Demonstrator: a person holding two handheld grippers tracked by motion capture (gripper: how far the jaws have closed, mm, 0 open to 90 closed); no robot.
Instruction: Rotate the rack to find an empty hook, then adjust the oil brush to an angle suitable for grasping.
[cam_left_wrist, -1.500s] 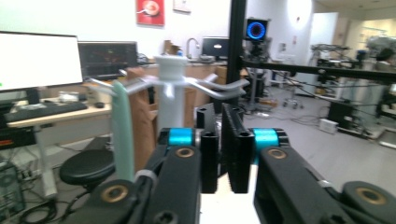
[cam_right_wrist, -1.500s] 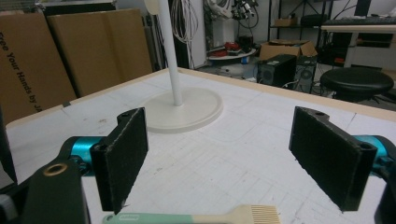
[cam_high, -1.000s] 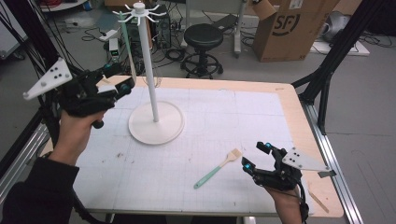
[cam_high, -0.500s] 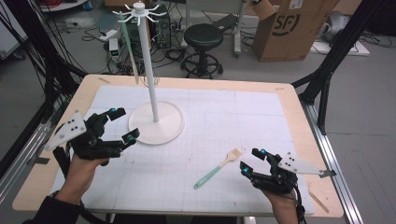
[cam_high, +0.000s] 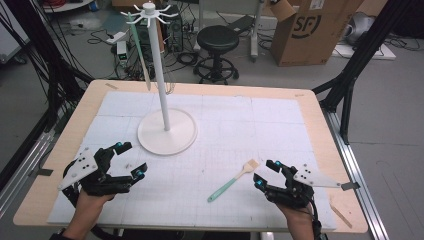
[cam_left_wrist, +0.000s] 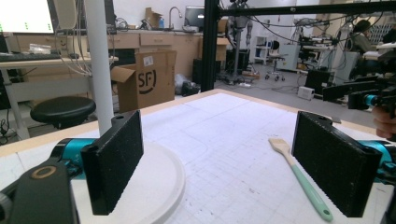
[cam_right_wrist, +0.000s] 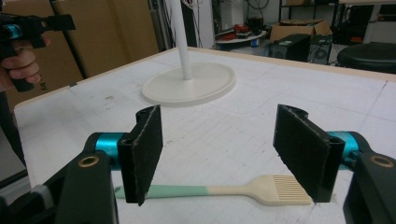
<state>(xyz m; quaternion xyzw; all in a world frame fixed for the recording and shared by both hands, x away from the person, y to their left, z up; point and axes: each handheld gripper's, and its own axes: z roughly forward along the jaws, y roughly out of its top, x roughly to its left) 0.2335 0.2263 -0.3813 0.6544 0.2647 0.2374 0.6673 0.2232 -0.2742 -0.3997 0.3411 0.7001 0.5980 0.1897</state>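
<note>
From the high view, a white mat covers a wooden table (cam_high: 320, 125). A white stand (cam_high: 167, 131) with a round base and a tall pole rises left of centre; at its top is a ring of hooks, and a pale green utensil (cam_high: 139, 50) hangs from one of them. A pastry brush (cam_high: 233, 180) lies flat on the mat right of centre, mint-green handle toward the person, cream bristle head pointing away toward the stand. The left gripper (cam_high: 126, 160) sits near the front left of the mat, jaws spread wide and holding nothing, just short of the stand's base. The right gripper (cam_high: 266, 174) is at the front right, jaws also apart and empty, its tips just beside the brush. Behind the table are a black stool (cam_high: 218, 40) and a cardboard box (cam_high: 312, 27).

The left gripper view looks low across the mat. Its wide jaws frame bare mat; the stand's base (cam_left_wrist: 159, 179) lies just past the left jaw, and the brush (cam_left_wrist: 299, 175) near the right jaw, head farther away. The other hand shows at the right edge.

The right gripper view brings the brush (cam_right_wrist: 224, 190) close: it lies crosswise between the open jaws, its flat slotted bristles by the right pad. The stand (cam_right_wrist: 191, 81) sits beyond.
</note>
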